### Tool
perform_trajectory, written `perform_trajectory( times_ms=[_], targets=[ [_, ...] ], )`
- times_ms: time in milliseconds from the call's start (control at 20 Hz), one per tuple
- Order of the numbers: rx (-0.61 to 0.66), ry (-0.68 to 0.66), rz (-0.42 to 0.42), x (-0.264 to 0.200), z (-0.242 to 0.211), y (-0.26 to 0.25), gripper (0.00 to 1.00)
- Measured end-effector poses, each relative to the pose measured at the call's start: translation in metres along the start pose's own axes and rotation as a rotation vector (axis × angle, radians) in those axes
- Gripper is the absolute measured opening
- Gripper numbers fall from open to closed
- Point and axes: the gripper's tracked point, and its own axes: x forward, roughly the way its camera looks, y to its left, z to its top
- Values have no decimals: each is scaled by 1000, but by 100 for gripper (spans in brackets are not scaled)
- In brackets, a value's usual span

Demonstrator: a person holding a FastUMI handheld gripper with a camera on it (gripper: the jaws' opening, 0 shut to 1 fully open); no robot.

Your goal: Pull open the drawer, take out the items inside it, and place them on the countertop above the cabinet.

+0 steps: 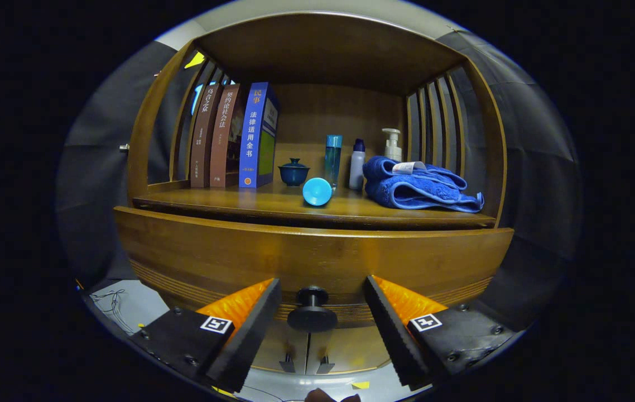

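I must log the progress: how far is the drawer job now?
Done: the drawer looks pulled slightly out from under the countertop. In hand: the tongs stand open, fingers either side of the drawer knob, not pressing it. Left: finish opening, then lift the items out; they are hidden from here.

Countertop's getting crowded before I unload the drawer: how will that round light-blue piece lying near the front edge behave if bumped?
The light-blue piece lies on its side on the countertop, round face forward, so it will probably roll. Looks like light plastic, easily shoved. The open tool straddles the drawer knob, well below it.
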Motion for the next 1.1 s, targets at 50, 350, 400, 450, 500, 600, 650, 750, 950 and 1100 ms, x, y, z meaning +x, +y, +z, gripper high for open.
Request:
perform_trajectory(
  times_ms=[50, 350, 400, 450, 500, 600, 650, 750, 950, 1100],
  targets=[
    [-1, 3, -1, 4, 0, 0, 100],
    [-23, 16, -3, 20, 4, 2, 100],
    [-42, 17, -3, 19, 4, 2, 100],
    [-47, 16, -3, 18, 5, 1, 100],
    [-40, 17, -1, 18, 8, 2, 100],
    [-23, 6, -10, 13, 23, -1, 99],
    [-10, -3, -12, 10, 34, -2, 99],
    [18, -30, -5, -4, 61, -1, 100],
    [35, -128, 8, -49, 127, -4, 99],
    [61, -170, 29, -91, 169, -4, 99]
  ],
)
